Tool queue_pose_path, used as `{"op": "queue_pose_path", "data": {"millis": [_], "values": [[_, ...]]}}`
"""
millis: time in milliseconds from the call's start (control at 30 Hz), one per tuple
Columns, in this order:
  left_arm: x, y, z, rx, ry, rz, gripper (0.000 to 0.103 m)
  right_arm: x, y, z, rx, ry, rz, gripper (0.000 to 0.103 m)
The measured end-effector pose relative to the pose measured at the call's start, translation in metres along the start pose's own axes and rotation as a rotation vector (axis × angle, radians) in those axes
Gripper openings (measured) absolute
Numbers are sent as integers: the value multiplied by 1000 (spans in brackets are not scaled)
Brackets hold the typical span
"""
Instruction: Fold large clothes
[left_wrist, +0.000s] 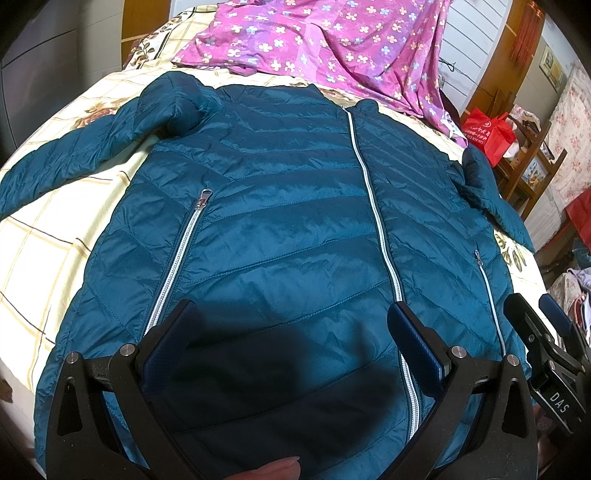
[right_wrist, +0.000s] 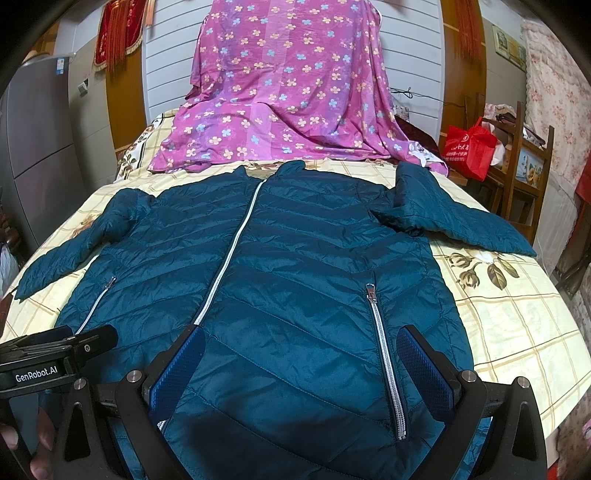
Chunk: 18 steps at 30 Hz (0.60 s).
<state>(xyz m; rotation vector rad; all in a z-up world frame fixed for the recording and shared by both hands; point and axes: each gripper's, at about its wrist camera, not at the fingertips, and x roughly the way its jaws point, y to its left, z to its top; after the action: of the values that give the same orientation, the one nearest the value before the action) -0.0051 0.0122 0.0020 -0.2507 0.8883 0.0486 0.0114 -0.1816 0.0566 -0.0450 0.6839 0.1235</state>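
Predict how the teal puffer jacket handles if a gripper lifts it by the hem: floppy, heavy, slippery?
The teal puffer jacket will likely drape and sag: it lies limp on the bed, sleeves flopped outward. It is probably light for its bulk, judging by the thin quilted padding. The glossy shell looks slick, so a shallow pinch may slip.

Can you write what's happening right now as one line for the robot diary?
stage: before first fold | jacket: flat on bed, zipped, sleeves out | left gripper: open above hem | right gripper: open above hem
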Motion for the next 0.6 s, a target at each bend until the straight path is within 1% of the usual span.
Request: {"op": "queue_pose_path", "data": {"millis": [600], "values": [[0, 1, 1, -1, 0, -2, 103, 0, 0, 0, -2, 0, 0, 103]]}}
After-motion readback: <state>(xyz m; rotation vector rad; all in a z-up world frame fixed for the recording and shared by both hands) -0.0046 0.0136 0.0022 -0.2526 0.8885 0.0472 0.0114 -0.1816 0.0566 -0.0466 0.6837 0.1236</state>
